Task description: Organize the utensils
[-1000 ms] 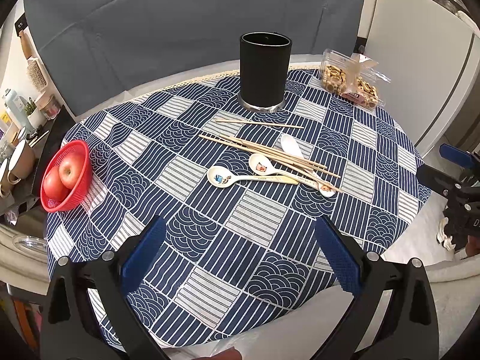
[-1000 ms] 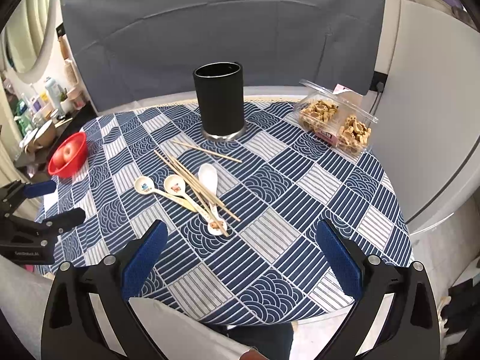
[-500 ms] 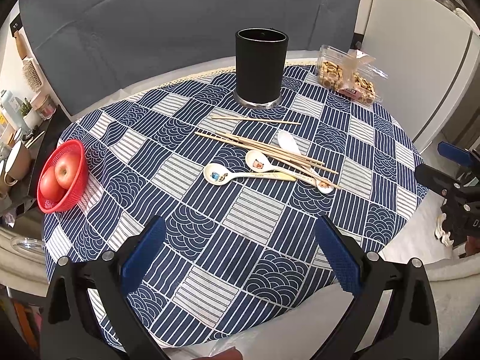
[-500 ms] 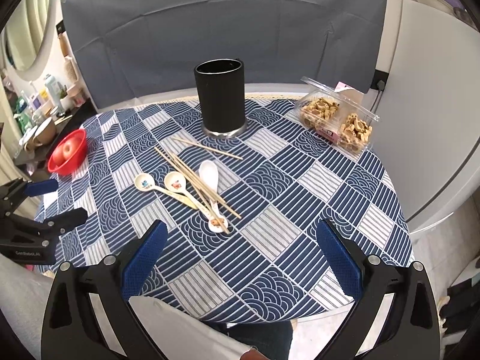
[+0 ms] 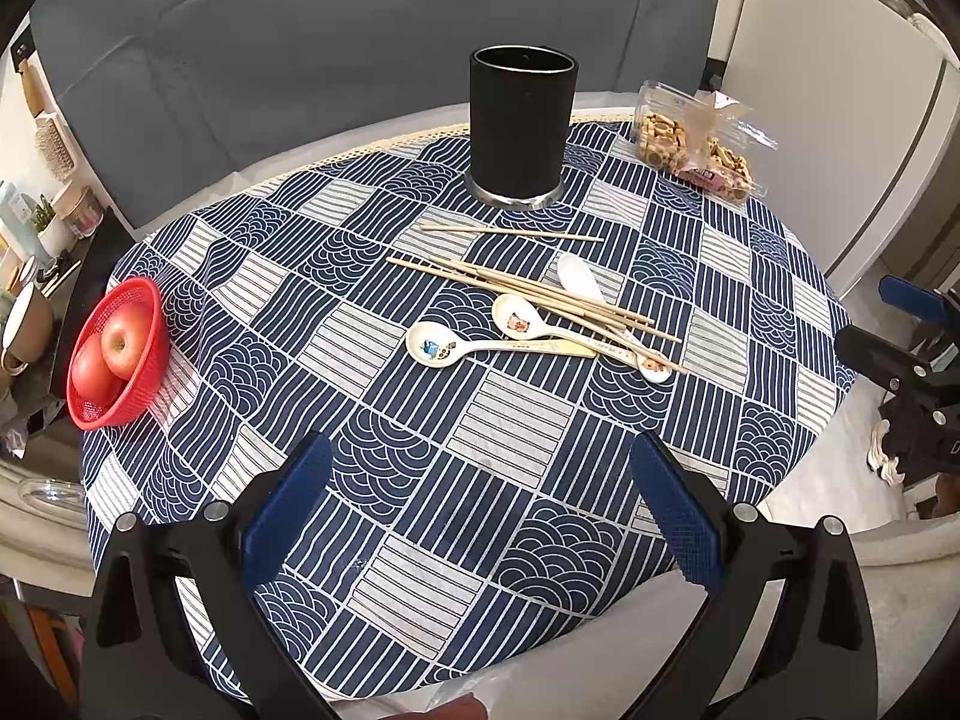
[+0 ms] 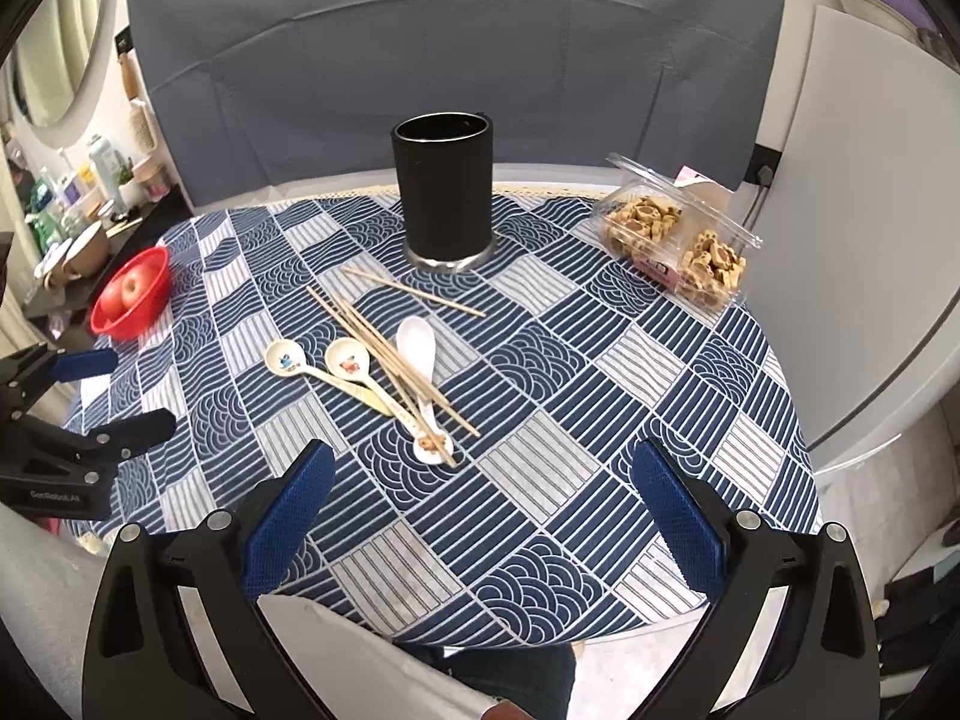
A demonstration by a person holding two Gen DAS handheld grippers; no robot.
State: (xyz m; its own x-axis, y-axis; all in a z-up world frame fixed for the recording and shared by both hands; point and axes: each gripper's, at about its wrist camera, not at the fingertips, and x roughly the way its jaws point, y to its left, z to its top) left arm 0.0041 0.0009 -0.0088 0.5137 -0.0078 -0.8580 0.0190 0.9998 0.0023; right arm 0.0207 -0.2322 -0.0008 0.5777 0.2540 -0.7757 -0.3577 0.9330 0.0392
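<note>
Both grippers, left gripper (image 5: 480,504) and right gripper (image 6: 480,510), are held wide open and empty at the worktop (image 6: 540,516) near edge; spoons (image 6: 354,366) and chopsticks (image 6: 390,354) are well clear.

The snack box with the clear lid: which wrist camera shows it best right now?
The right wrist view: the snack box sits whole and large, its open lid and both compartments of biscuits clear. In the left wrist view the snack box is farther off, smaller, and glare hides part of it.

On the tabletop (image 6: 600,480), the holder (image 6: 444,198) stands near the far edge. Before it, mid-tabletop, chopsticks (image 6: 390,354) lie across three spoons (image 6: 354,369). The basket (image 6: 132,294) sits at the left edge, the snack box (image 6: 678,240) far right.
</note>
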